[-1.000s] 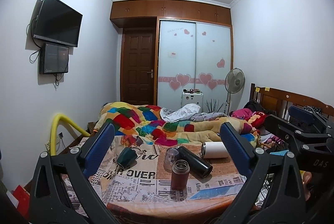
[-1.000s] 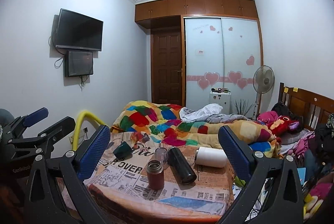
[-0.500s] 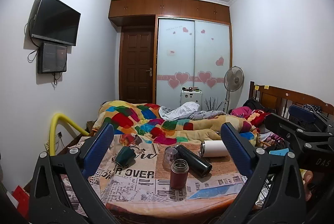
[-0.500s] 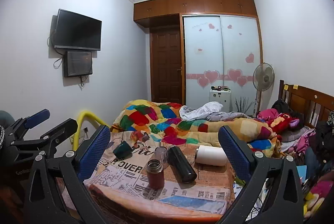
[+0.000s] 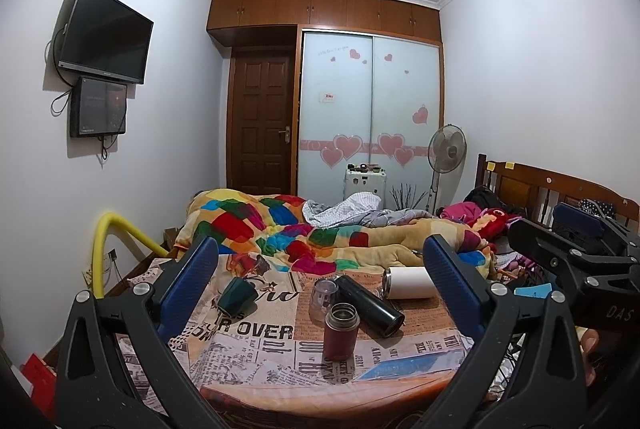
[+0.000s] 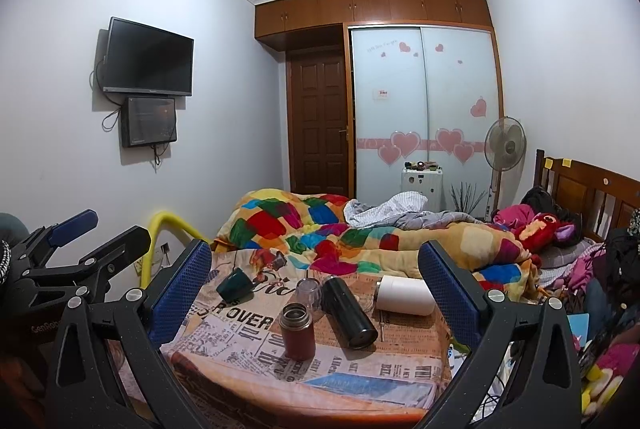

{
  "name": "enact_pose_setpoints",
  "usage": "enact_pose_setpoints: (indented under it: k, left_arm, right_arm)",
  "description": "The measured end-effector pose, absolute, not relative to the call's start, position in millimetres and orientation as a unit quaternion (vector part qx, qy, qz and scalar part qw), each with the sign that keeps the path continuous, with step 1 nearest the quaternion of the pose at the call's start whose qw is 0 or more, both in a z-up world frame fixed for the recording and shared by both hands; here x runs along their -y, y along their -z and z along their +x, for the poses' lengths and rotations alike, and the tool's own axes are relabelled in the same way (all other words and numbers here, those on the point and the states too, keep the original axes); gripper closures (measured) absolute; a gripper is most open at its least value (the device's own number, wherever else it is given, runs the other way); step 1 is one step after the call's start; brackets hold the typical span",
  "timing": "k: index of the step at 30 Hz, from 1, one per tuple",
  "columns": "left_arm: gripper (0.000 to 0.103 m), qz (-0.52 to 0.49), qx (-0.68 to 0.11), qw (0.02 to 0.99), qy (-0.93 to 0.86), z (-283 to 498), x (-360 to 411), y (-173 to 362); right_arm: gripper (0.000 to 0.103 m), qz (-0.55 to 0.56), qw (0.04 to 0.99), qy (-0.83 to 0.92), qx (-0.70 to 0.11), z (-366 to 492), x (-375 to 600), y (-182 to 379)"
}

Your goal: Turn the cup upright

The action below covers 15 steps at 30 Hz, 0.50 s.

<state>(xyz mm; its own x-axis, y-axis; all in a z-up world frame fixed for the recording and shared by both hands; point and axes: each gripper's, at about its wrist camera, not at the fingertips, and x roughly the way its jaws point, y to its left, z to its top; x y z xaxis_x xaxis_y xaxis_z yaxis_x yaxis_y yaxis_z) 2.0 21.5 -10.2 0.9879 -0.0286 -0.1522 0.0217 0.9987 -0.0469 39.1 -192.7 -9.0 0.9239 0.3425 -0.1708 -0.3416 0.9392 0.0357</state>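
Note:
Several cups sit on a newspaper-print cloth [image 5: 256, 333] [image 6: 240, 325] over a small table. A dark green cup [image 5: 237, 295] [image 6: 233, 285] lies on its side at the left. A black flask [image 5: 370, 305] [image 6: 349, 311] and a white tumbler [image 5: 408, 283] [image 6: 406, 295] also lie on their sides. A maroon flask [image 5: 340, 331] [image 6: 297, 331] stands upright in front, a clear cup [image 5: 323, 299] [image 6: 309, 293] stands behind it. My left gripper [image 5: 320, 281] and right gripper [image 6: 316, 285] are both open and empty, held back from the table.
A bed with a colourful quilt [image 5: 280, 229] lies behind the table. A yellow tube [image 5: 108, 241] curves at the left. A headboard [image 5: 532, 189], a fan [image 5: 446, 153] and a plush toy [image 6: 544, 229] are at the right.
Both views have shifted only slightly; the scene sits a little lower in the left view. Nothing on the table has moved and both grippers stay open.

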Motion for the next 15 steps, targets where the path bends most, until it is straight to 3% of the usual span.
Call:
enact_pose_setpoints:
  k: [15]
  left_arm:
    - [0.0, -0.021, -0.078, 0.997, 0.016, 4.3, -21.1, 9.9]
  right_arm:
    - [0.0, 0.003, 0.981, -0.174, -0.088, 39.3, 193.5, 7.7]
